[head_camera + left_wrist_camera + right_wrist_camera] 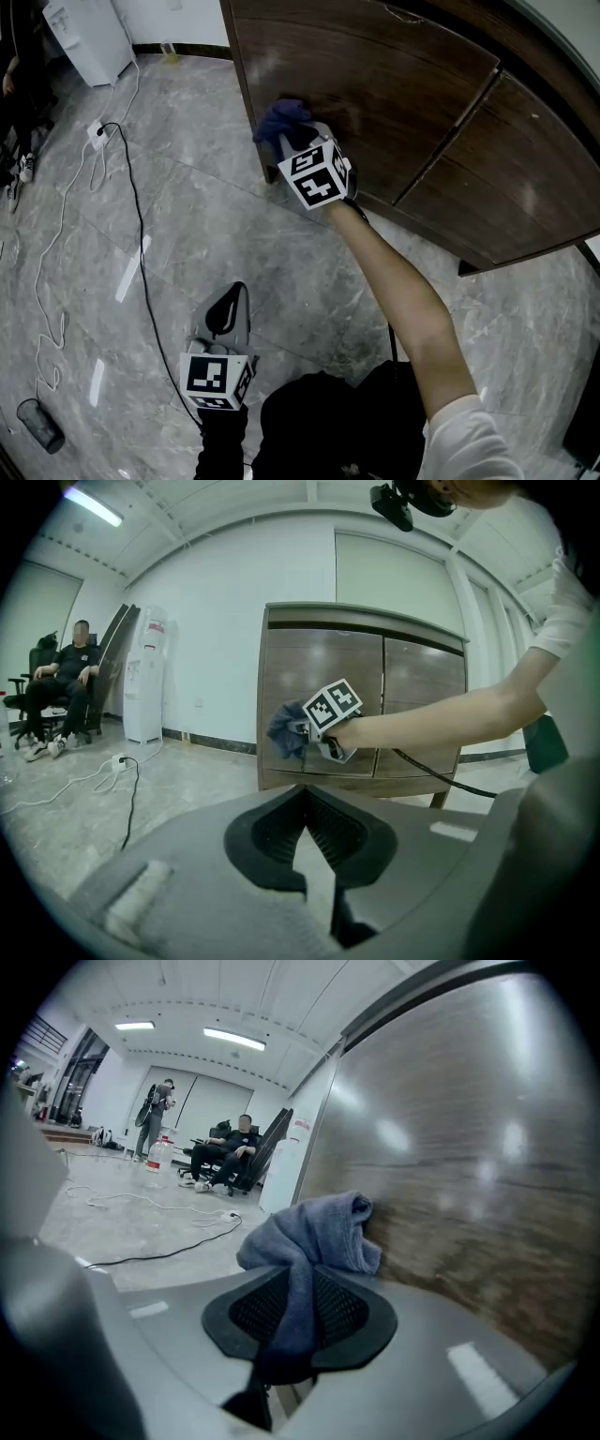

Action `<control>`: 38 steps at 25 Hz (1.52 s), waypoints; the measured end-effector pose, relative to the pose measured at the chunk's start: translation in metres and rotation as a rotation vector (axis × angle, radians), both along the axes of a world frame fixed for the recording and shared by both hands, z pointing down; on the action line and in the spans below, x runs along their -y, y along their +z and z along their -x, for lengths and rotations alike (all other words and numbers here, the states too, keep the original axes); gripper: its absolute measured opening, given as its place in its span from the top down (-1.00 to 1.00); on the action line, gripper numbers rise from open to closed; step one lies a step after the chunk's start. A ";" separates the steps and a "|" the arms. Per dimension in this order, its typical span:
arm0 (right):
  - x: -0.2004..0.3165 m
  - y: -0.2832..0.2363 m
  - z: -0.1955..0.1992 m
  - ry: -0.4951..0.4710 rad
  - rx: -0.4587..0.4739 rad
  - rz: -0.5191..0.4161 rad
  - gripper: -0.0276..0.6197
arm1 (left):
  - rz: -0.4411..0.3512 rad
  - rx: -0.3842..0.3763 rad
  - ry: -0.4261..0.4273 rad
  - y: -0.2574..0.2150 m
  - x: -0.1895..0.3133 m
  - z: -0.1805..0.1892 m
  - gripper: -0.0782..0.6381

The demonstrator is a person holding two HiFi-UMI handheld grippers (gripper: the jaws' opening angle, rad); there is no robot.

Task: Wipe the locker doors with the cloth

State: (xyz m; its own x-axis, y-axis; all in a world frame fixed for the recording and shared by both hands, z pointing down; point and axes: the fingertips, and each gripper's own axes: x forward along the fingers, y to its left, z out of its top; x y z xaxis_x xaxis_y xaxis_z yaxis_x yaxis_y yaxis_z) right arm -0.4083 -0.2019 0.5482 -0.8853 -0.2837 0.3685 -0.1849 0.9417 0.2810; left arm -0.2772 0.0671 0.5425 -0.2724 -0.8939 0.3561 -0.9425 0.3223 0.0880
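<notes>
Head view: one brown locker (441,112) with two doors, a left door (375,84) and a right door (525,178). The right gripper (298,141) is at the left door, near the locker's left edge, and presses one blue cloth (282,116) on the wood. The left gripper (228,302) hangs over the floor, well apart from the locker. One black cable (141,253) and one white cable (56,234) lie on the floor left of the locker. One white water dispenser (89,33) stands further left.

Left gripper view: the left gripper (302,794) has its jaws together at the tips, with nothing between them. It faces the locker (412,667), where the right gripper (309,731) and cloth (284,731) sit on the left door. The water dispenser (144,682) is left of the locker. One seated person (66,672) is beyond it.

Right gripper view: the right gripper (298,1288) has its jaws clamped on the cloth (314,1232), whose bunched end touches the door (469,1166). Two people are far off to the locker's left, one seated (230,1152) and one standing (155,1110).
</notes>
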 end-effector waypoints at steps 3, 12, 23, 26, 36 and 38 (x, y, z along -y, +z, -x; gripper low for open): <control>-0.002 0.018 0.005 -0.009 -0.029 0.004 0.65 | 0.005 -0.003 -0.008 0.003 -0.001 0.004 0.78; -0.007 0.068 0.015 -0.011 -0.096 0.026 0.65 | 0.025 -0.018 -0.028 0.016 -0.007 0.010 0.78; -0.009 0.108 0.024 0.004 -0.147 0.085 0.65 | 0.039 -0.008 -0.033 0.016 -0.011 0.016 0.78; -0.010 0.106 0.027 0.011 -0.146 0.101 0.65 | 0.037 -0.008 -0.035 0.015 -0.013 0.017 0.78; -0.010 0.049 0.033 -0.001 -0.060 0.083 0.66 | 0.023 -0.007 -0.024 0.009 -0.011 0.014 0.78; -0.010 0.036 0.035 -0.001 -0.042 0.080 0.66 | 0.020 -0.005 -0.023 0.006 -0.011 0.013 0.78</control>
State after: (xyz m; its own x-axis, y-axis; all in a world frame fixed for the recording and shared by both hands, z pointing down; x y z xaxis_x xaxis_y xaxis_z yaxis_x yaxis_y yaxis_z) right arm -0.4436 -0.1916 0.5840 -0.8689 -0.2513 0.4264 -0.1738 0.9616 0.2124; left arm -0.2902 0.0781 0.5485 -0.2911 -0.8801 0.3750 -0.9344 0.3458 0.0862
